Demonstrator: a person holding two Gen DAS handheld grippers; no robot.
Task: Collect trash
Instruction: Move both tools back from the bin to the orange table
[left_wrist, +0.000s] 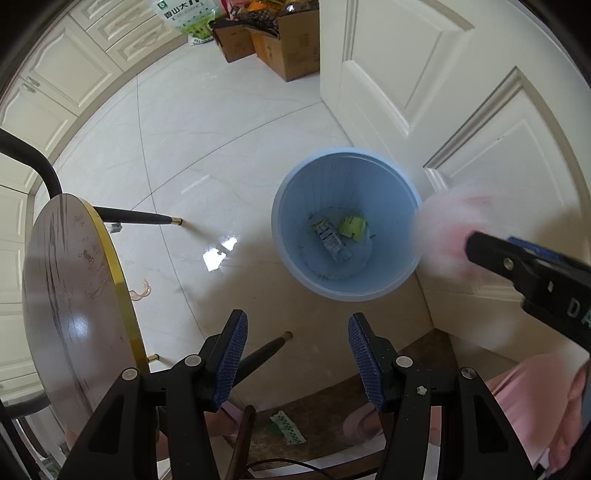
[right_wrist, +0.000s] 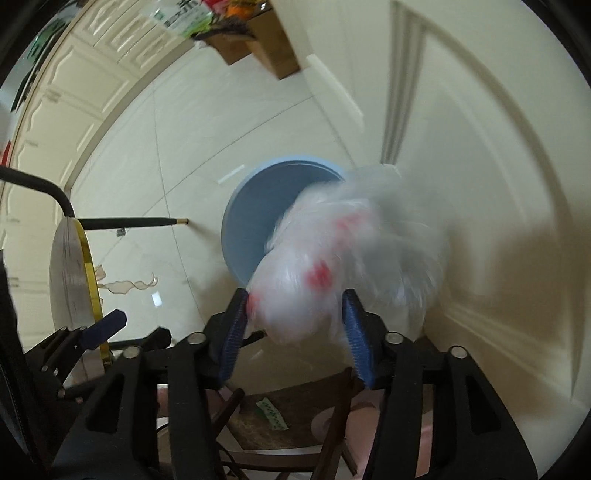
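A light blue bin (left_wrist: 347, 221) stands on the tiled floor by a white door; it also shows in the right wrist view (right_wrist: 251, 218). A yellow-green wrapper (left_wrist: 352, 226) and a grey packet (left_wrist: 330, 240) lie in its bottom. My left gripper (left_wrist: 295, 354) is open and empty, above and in front of the bin. A blurred white plastic bag with red print (right_wrist: 332, 258) sits between the fingers of my right gripper (right_wrist: 295, 325), whose jaws stand wide apart; the bag (left_wrist: 447, 232) hangs beside the bin's right rim. I cannot tell if it is still held.
A round wooden table with a yellow edge (left_wrist: 77, 295) stands at the left on black legs. A green-and-white wrapper (left_wrist: 288, 428) lies on the dark floor strip near me. A pale scrap (left_wrist: 142, 290) lies under the table. Cardboard boxes (left_wrist: 284, 44) stand at the back.
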